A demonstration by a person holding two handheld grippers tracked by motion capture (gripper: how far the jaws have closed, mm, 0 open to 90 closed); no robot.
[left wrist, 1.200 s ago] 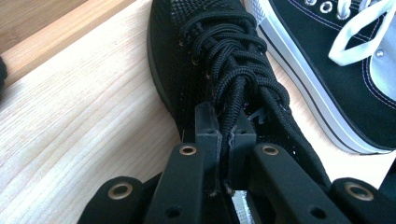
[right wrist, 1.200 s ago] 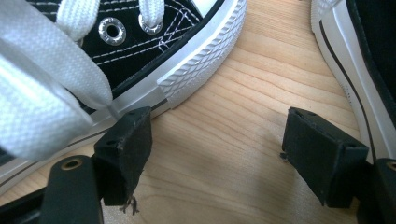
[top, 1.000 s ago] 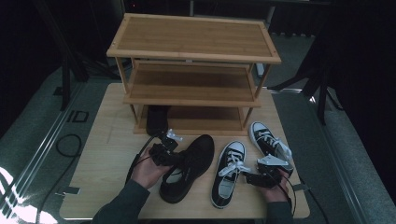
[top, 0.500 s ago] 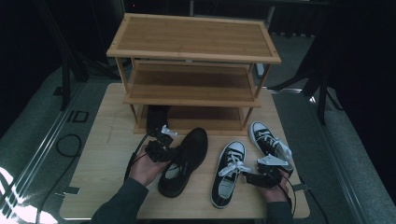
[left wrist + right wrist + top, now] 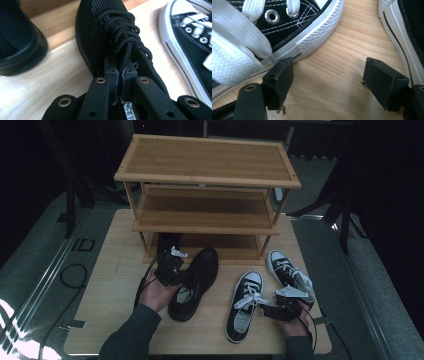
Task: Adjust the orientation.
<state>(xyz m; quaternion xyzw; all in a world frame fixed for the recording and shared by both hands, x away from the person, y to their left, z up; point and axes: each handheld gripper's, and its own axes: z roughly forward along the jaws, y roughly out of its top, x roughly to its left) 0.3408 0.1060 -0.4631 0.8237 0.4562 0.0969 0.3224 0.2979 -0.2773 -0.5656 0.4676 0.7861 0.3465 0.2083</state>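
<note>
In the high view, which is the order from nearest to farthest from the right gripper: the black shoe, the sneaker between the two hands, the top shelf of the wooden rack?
1. Sneaker between the hands: just left of the right gripper.
2. Black shoe: farther left, held by the left gripper.
3. Top shelf of the wooden rack: at the table's far side, highest.

Left forearm: mine, dark-sleeved, entering from the bottom edge and angled forward. Left hand [image 5: 156, 292]: wrapped under its tool, wrist straight. Left gripper [image 5: 120, 68]: jaws drawn almost together, pads nipping a thin strip between them. Right hand [image 5: 295, 322]: low at the near edge, knuckles up. Right gripper [image 5: 329, 76]: jaws spread wide, pads apart with nothing between them, tips low and level.
</note>
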